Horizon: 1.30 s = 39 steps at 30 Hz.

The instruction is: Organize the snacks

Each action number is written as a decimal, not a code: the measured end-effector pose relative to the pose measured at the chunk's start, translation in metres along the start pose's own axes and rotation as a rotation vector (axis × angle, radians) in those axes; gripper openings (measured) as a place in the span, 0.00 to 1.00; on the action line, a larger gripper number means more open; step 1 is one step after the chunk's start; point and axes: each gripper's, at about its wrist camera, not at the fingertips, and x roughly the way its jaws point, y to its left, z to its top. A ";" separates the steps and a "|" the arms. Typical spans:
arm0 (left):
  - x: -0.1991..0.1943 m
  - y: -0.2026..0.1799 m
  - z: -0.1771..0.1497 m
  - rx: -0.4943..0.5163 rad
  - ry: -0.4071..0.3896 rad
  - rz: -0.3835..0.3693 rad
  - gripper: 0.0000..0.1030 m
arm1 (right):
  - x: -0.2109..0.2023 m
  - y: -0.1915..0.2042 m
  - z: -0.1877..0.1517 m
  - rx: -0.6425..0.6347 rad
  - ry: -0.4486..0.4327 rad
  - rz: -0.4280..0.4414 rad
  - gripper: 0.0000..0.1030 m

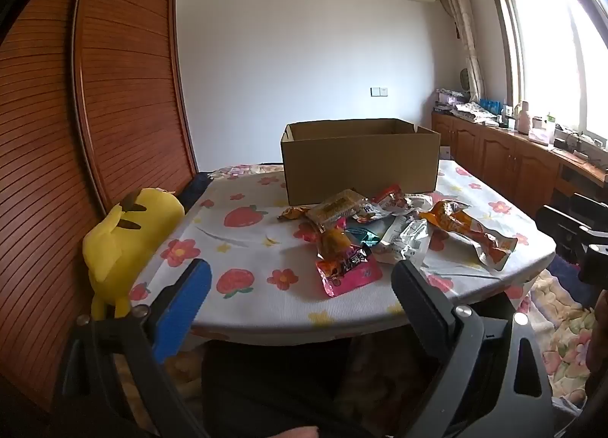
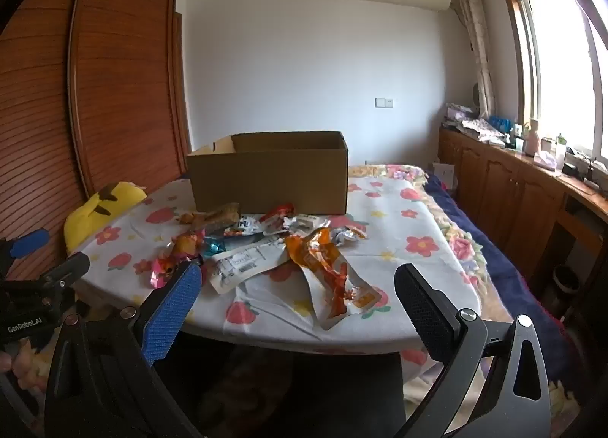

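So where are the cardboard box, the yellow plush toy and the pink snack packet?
cardboard box (image 1: 359,168): left wrist view, front wall.
yellow plush toy (image 1: 125,244): left wrist view, its body.
pink snack packet (image 1: 347,267): left wrist view, printed face.

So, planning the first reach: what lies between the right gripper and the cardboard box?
In the right wrist view, the pile of snack packets lies between the right gripper and the cardboard box.

Two wrist views, side by side, facing the cardboard box (image 1: 359,160).
Both look slightly downward from just off the table's (image 2: 399,248) near edge; each shares box, table, back wall.
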 end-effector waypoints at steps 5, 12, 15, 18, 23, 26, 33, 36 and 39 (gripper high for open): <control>0.000 0.001 0.000 -0.002 -0.006 0.003 0.94 | 0.000 -0.001 0.000 0.003 -0.004 0.001 1.00; 0.000 0.003 0.000 0.002 -0.011 0.003 0.94 | 0.000 -0.001 0.001 0.002 -0.001 0.002 1.00; -0.005 0.003 0.007 0.005 -0.014 0.005 0.94 | -0.001 -0.001 0.001 0.003 -0.002 0.000 1.00; -0.005 0.001 0.007 0.007 -0.016 0.007 0.94 | 0.000 -0.001 0.001 0.003 -0.002 0.000 1.00; -0.007 0.000 0.008 0.006 -0.020 0.008 0.94 | -0.002 -0.001 0.001 0.004 -0.009 -0.005 1.00; -0.007 0.002 0.011 0.007 -0.023 0.007 0.94 | -0.002 0.000 0.001 0.001 -0.010 -0.007 1.00; -0.008 0.002 0.012 0.006 -0.028 0.007 0.94 | -0.006 -0.003 0.001 0.001 -0.010 -0.006 1.00; -0.009 0.002 0.011 0.006 -0.028 0.007 0.94 | -0.006 -0.002 0.001 0.002 -0.008 -0.005 1.00; -0.009 0.002 0.011 0.006 -0.029 0.007 0.94 | -0.003 -0.001 0.000 0.002 -0.010 -0.006 1.00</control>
